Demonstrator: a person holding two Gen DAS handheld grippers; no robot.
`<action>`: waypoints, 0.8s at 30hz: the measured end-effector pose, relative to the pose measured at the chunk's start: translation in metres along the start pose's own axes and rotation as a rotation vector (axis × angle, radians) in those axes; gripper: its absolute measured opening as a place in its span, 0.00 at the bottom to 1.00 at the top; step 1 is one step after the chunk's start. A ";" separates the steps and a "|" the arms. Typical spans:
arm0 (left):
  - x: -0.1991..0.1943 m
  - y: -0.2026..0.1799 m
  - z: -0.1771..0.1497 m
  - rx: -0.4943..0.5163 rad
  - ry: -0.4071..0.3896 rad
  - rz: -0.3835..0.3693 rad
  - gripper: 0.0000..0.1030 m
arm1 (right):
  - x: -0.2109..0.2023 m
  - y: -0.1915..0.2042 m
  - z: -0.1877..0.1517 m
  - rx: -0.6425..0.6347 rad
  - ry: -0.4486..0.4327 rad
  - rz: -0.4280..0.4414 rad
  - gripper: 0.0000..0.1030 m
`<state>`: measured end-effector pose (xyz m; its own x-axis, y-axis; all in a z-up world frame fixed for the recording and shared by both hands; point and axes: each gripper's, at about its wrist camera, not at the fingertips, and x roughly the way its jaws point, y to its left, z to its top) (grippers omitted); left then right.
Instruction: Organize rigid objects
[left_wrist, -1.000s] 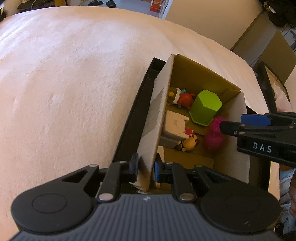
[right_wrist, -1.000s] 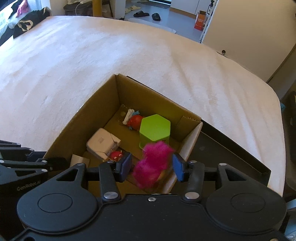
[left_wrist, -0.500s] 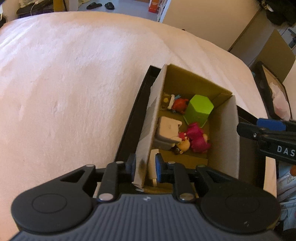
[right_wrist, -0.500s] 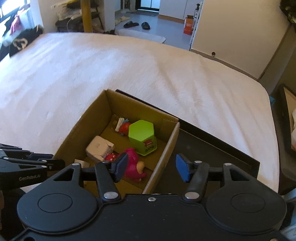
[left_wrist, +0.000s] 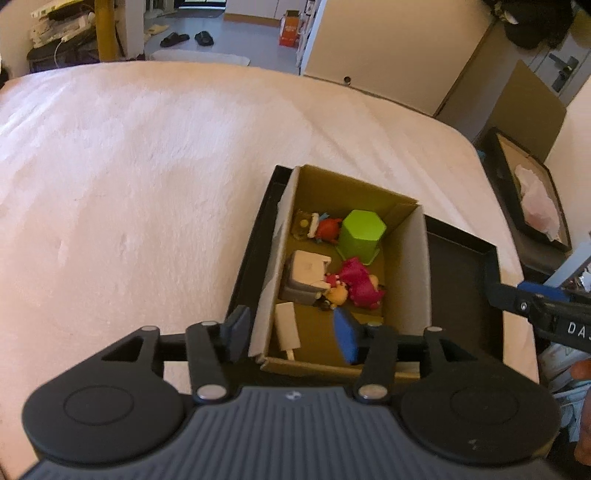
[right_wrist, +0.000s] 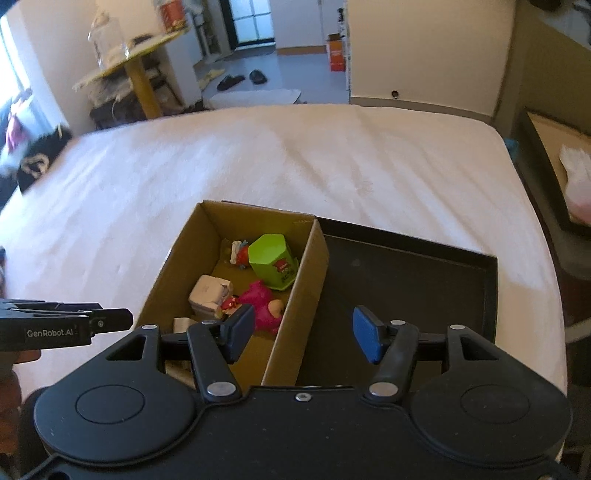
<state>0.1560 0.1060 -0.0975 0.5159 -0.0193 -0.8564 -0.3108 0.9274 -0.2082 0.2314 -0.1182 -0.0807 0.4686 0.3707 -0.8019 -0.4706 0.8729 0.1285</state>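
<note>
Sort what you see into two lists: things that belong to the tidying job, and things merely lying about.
Job: cardboard box, green hexagonal container, pink toy, white block, black tray.
Lying about: slippers, orange carton, dark clothing.

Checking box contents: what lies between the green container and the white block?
The pink toy sits between green container and white block, clearest in the left wrist view.

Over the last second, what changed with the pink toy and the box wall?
The right claw dropped the pink toy into the cardboard box beside the green container; its jaws have just been opening and stand empty. The left claw let go of the box wall, jaws just opened, the wall loose between them. The box, black tray and other toys stayed put.
</note>
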 end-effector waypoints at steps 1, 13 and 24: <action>-0.004 -0.003 -0.002 0.009 -0.005 0.002 0.49 | -0.005 -0.003 -0.004 0.016 -0.008 -0.003 0.59; -0.050 -0.030 -0.025 0.082 -0.078 0.008 0.68 | -0.056 -0.020 -0.038 0.114 -0.091 -0.002 0.83; -0.088 -0.053 -0.045 0.159 -0.111 -0.016 0.85 | -0.101 -0.023 -0.065 0.187 -0.166 -0.003 1.00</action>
<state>0.0917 0.0414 -0.0325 0.6071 -0.0015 -0.7946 -0.1763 0.9748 -0.1365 0.1464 -0.1966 -0.0410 0.5938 0.4013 -0.6974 -0.3293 0.9120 0.2444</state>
